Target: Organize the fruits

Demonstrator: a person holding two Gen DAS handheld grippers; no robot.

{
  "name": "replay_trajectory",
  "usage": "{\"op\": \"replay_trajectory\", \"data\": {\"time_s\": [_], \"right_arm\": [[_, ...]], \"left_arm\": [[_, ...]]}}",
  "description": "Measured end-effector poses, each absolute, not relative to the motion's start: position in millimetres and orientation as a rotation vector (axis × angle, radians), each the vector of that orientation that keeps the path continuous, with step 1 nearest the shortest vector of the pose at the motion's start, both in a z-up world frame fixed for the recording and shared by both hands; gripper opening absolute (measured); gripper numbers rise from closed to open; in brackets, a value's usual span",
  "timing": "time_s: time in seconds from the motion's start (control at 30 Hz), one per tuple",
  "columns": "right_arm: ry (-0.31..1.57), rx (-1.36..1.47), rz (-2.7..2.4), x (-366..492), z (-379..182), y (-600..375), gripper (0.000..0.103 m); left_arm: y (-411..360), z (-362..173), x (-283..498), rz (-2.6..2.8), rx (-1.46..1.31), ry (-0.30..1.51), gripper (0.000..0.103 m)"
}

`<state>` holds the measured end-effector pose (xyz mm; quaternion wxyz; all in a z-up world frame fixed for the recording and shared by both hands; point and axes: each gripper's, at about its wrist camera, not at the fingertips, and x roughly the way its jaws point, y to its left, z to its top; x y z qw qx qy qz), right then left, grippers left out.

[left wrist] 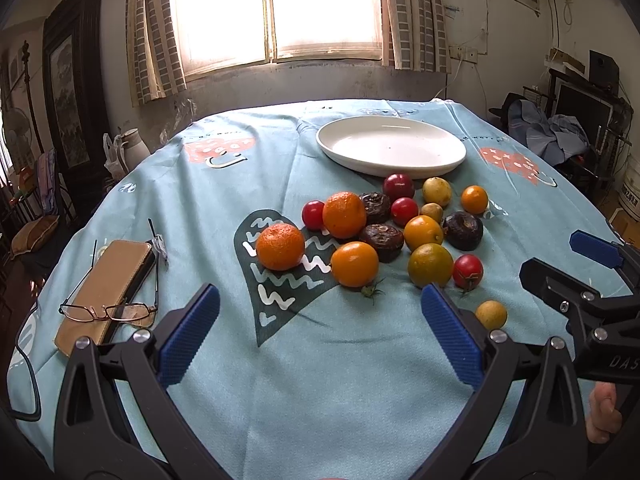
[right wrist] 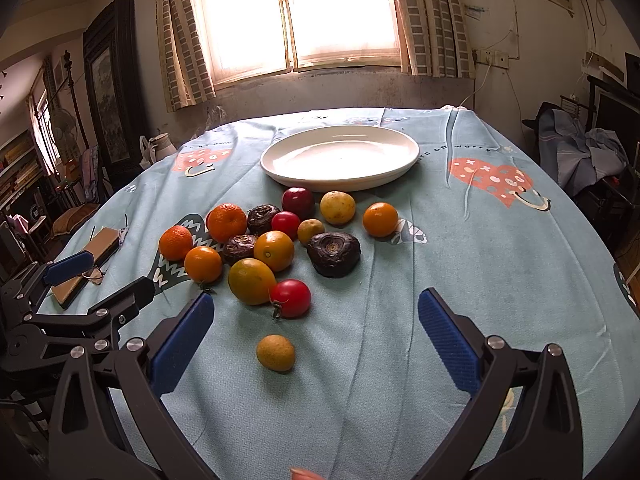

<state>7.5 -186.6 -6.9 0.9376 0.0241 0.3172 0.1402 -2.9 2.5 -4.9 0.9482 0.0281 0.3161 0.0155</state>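
jaws agape; glasses (left wrist: pixel 108 311) left-view only

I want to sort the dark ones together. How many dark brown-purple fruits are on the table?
3. One sits on the right of the pile, the largest. One lies beside the back mandarin. One lies in the pile's middle. None looks hidden.

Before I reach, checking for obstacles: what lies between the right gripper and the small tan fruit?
Only bare blue tablecloth separates the open right gripper from the small round tan fruit, per the right wrist view.
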Motion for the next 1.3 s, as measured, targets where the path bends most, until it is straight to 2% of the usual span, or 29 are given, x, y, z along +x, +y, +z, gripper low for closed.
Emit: {"op": "replay_trajectory", "data": {"time_s": [1.3], "right_arm": [[0.65, 0.052, 0.287, 8.9, -7.9, -186.4, 0.102]], "left_arm": [[3.5, -11.0, -2.0, 0.037, 0.057, 0.666, 0.101]]}}
